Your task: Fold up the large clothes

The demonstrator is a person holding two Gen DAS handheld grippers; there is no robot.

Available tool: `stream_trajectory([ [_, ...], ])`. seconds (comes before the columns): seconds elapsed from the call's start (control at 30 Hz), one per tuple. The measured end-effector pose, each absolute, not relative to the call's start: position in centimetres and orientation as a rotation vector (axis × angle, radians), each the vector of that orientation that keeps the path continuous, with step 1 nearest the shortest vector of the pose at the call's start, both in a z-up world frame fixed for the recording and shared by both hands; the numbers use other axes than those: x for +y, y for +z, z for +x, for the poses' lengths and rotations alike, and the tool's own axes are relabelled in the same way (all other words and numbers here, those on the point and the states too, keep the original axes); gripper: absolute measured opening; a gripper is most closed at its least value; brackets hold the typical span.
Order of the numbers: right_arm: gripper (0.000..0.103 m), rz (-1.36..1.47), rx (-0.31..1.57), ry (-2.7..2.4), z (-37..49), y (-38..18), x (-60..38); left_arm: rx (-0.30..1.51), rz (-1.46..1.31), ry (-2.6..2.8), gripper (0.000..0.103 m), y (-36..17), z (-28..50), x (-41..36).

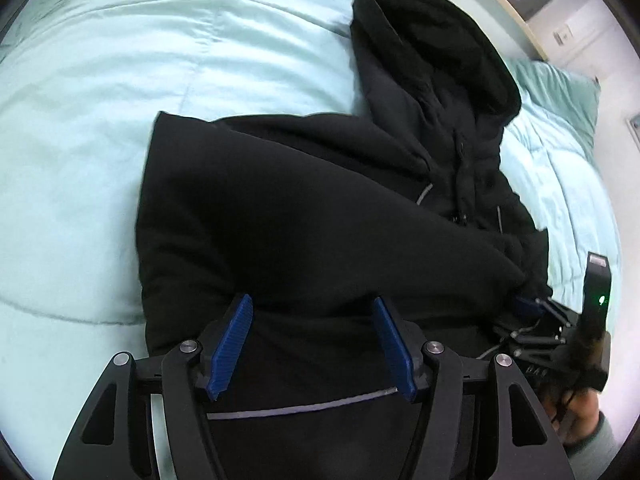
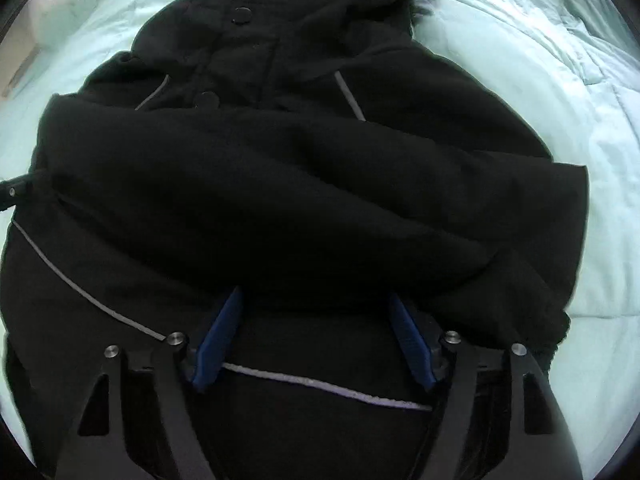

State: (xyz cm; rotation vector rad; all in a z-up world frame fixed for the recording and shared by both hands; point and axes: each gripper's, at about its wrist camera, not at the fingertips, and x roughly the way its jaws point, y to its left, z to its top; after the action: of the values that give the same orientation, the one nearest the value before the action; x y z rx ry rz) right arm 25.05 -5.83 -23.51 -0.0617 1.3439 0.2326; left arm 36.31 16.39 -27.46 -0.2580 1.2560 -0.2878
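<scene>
Between the blue pads [image 1: 234,344] of the left gripper [image 1: 312,344], black jacket [image 1: 280,220] fabric is seen; the jaws are held apart, and no pinch on the cloth can be made out. Just below the pads a grey reflective stripe [image 1: 300,406] is crossed. The right gripper [image 2: 316,340] is likewise set over the jacket, jaws wide apart, with a white-grey stripe [image 2: 320,386] running between its pads [image 2: 216,340]; whether cloth is caught cannot be told. One sleeve [image 2: 320,200] is laid across the jacket's body. Above the sleeve, snap buttons [image 2: 242,14] are listed along the front. The hood [image 1: 432,52] is found at the jacket's far end. Under the jacket, a pale mint bedspread [image 1: 120,80] is spread. Beyond the hood, a green pillow [image 1: 560,92] is noted.
</scene>
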Motion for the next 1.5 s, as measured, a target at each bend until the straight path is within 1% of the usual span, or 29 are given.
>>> stream_trajectory([
  [0.17, 0.075, -0.078, 1.315, 0.231, 23.2, -21.2, -7.0, 1.237, -0.180, -0.288, 0.065, -25.8, 35.6, 15.7],
  [0.23, 0.075, -0.061, 1.299, 0.228, 21.6, -19.1, -8.2, 1.215, -0.163, -0.286, 0.065, -24.0, 34.5, 15.8],
  [0.33, 0.075, -0.051, 1.222, 0.227, 18.3, -15.2, -10.4, 1.145, -0.119, -0.340, 0.065, -20.7, 31.7, 16.3],
  [0.4, 0.075, -0.054, 1.210, 0.208, 16.2, -14.7, -12.0, 1.135, -0.104, -0.379, 0.066, -19.7, 29.7, 16.4],
  [0.47, 0.075, -0.056, 1.227, 0.189, 15.2, -15.5, -13.5, 1.166, -0.094, -0.366, 0.066, -20.5, 28.6, 16.7],
  [0.5, 0.063, -0.069, 1.252, 0.177, 14.9, -16.7, -13.9, 1.195, -0.076, -0.335, 0.066, -21.7, 28.5, 16.9],
  [0.53, 0.054, -0.074, 1.276, 0.168, 14.9, -18.0, -13.8, 1.228, -0.064, -0.300, 0.066, -22.9, 28.6, 17.1],
  [0.57, 0.054, -0.058, 1.301, 0.164, 14.9, -19.2, -14.3, 1.278, -0.060, -0.254, 0.066, -25.1, 28.9, 17.6],
  [0.63, 0.054, 0.000, 1.323, 0.171, 15.4, -20.1, -15.0, 1.308, -0.102, -0.224, 0.070, -27.6, 29.3, 18.4],
  [0.7, 0.054, 0.046, 1.343, 0.163, 15.5, -20.6, -15.6, 1.307, -0.132, -0.234, 0.078, -28.4, 29.4, 19.2],
  [0.73, 0.054, 0.061, 1.350, 0.161, 15.6, -20.5, -15.8, 1.311, -0.132, -0.233, 0.078, -28.3, 29.5, 19.3],
  [0.83, 0.054, 0.062, 1.376, 0.163, 15.8, -19.6, -16.4, 1.294, -0.120, -0.219, 0.078, -26.6, 29.3, 19.9],
  [0.87, 0.054, 0.064, 1.382, 0.164, 15.8, -19.1, -16.6, 1.283, -0.115, -0.210, 0.077, -25.7, 29.2, 20.1],
  [0.97, 0.057, 0.076, 1.340, 0.171, 16.4, -15.7, -17.2, 1.189, -0.100, -0.210, 0.077, -21.9, 29.0, 20.9],
  [1.03, 0.060, 0.093, 1.281, 0.180, 17.6, -12.9, -17.6, 1.123, -0.089, -0.217, 0.077, -19.1, 30.0, 20.9],
  [1.13, 0.061, 0.121, 1.206, 0.189, 20.3, -10.2, -18.2, 1.036, -0.076, -0.245, 0.076, -15.9, 33.2, 20.4],
  [1.27, 0.061, 0.155, 1.132, 0.195, 26.6, -8.9, -17.7, 0.949, -0.107, -0.298, 0.076, -13.4, 39.9, 18.3],
  [1.37, 0.061, 0.181, 1.088, 0.180, 32.3, -9.0, -17.2, 0.921, -0.090, -0.315, 0.076, -13.2, 45.4, 15.9],
  [1.5, 0.061, 0.220, 1.075, 0.157, 39.1, -10.0, -17.0, 0.935, -0.069, -0.326, 0.076, -14.7, 52.2, 12.7],
])
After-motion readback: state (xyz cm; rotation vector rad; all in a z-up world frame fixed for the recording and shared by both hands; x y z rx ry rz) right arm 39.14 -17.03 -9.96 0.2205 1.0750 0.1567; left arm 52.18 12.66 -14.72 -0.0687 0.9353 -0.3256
